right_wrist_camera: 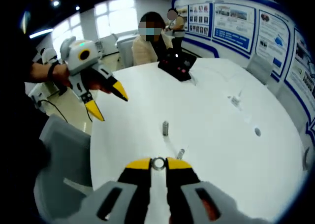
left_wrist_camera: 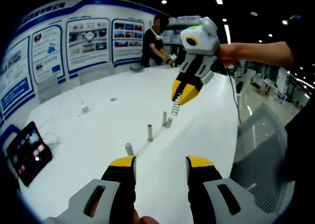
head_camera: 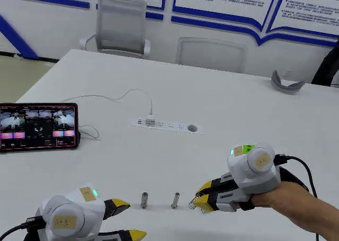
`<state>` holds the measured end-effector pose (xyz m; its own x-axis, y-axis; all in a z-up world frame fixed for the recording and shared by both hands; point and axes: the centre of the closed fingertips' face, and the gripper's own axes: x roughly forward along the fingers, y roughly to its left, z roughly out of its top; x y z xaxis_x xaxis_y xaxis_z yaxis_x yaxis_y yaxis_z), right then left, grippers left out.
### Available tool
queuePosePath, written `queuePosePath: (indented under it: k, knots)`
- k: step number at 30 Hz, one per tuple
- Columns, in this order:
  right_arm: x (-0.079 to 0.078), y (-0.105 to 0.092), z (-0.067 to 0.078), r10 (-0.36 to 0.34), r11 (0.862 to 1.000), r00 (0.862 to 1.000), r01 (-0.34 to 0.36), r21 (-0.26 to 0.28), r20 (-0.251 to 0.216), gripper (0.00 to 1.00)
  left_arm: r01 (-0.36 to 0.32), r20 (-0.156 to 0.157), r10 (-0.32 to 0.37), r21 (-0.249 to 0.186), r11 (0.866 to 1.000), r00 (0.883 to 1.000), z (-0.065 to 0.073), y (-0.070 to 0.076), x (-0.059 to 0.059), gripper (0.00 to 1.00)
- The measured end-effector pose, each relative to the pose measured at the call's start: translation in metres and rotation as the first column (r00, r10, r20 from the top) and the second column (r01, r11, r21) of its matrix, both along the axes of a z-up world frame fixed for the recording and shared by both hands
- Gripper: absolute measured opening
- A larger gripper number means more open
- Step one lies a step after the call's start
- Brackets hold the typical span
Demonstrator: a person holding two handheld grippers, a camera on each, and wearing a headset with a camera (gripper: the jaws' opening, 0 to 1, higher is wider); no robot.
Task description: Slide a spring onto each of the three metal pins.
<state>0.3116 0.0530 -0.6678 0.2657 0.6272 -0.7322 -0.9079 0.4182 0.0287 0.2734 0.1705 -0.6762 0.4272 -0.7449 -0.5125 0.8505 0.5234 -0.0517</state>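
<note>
The left gripper is nearest, low over the white surface. Its yellow-tipped fingers are spread apart with nothing between them. Just ahead, in the left gripper view, three pins stand upright in a row leading away: the near pin, the middle pin and the far pin. The right gripper is at the right, fingers clenched on a spring. The spring slants down from the fingertips, and its free end is just beside the far pin's top; I cannot tell whether they touch. Farther back a power strip lies flat with a white cable plugged in. A lit tablet rests at the left. Two chairs stand at the far edge.
</note>
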Motion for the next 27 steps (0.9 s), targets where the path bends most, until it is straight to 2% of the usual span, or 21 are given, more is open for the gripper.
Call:
queuePosePath:
  k: [16, 27]
  knots:
    - [0.030, 0.012, -0.022, 0.012, 0.999, 1.000, -0.012, -0.049, -0.004, 0.12, -0.103, -0.053, 0.105, 0.035, 0.994, 0.993, -0.020, 0.042, -0.005, 0.55]
    - [0.046, 0.015, -0.033, 0.026, 0.997, 1.000, -0.027, -0.077, -0.006, 0.12, -0.155, -0.075, 0.157, 0.036, 0.987, 0.985, -0.026, 0.055, -0.008, 0.62]
